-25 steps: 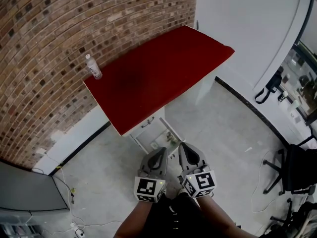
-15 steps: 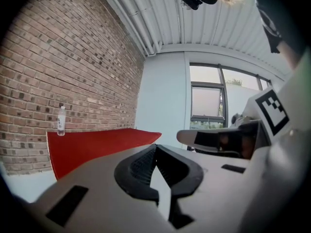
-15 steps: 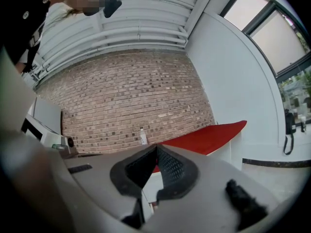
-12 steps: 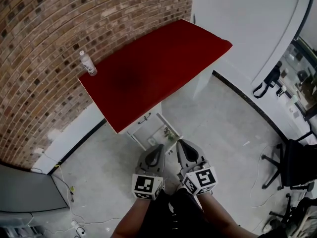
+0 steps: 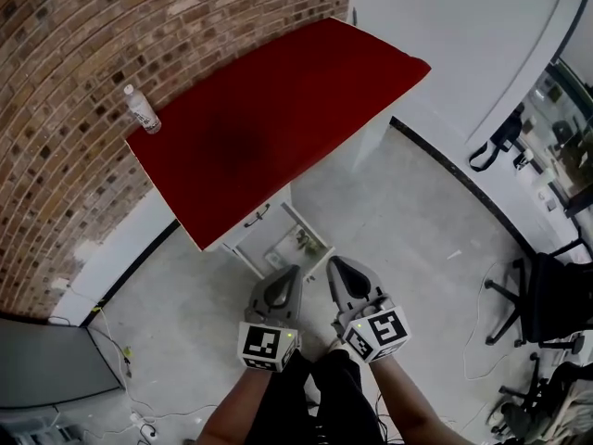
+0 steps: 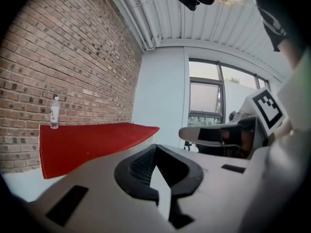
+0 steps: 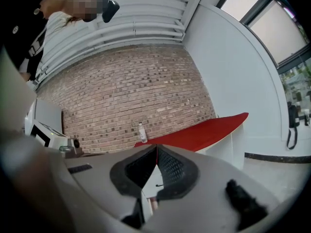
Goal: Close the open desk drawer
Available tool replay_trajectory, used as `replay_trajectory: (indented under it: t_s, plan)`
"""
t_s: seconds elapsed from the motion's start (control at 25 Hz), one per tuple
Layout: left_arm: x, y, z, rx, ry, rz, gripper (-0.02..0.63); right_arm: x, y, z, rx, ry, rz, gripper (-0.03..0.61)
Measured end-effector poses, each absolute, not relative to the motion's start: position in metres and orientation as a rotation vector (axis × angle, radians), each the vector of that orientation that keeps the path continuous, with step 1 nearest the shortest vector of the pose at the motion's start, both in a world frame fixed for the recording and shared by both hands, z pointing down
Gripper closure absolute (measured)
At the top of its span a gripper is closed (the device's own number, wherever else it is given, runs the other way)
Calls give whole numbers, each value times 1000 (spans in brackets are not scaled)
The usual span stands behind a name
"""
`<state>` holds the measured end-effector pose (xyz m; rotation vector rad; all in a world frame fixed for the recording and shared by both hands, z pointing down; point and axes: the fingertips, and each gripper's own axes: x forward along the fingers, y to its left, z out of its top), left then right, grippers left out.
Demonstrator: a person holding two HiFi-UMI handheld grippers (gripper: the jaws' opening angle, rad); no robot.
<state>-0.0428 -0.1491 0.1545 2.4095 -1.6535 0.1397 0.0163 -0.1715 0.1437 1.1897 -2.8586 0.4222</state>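
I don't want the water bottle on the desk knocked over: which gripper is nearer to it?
Left. In the head view the left gripper is below and right of the bottle; the right gripper sits further right. Both are well clear.

- Concrete floor (image 5: 195, 295) between the left claw (image 5: 293, 270), the right claw (image 5: 332, 261) and the open drawer (image 5: 283, 235): bare, passable.
- Drawer: juts out below the red bench (image 5: 269, 119), whose top overhangs its rear part.
- Brick wall (image 5: 56, 82): closes the bench's far side; plastic bottle (image 5: 142, 109) upright at that back corner.
- Floor cables (image 5: 120, 350): well left.
- Office chair (image 5: 556, 309): well right.
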Motion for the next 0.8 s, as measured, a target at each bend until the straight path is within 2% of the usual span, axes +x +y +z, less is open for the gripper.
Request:
replay_trajectory:
  t_s: [0.28,0.8]
  plan:
    - [-44,-167,208,2461,-1651,161,606,11,-187,193,1107,-2881,405,566]
    - [-46,-161,366,2420,-1651,162,605,16,-206,345,1125,-2887,494,566]
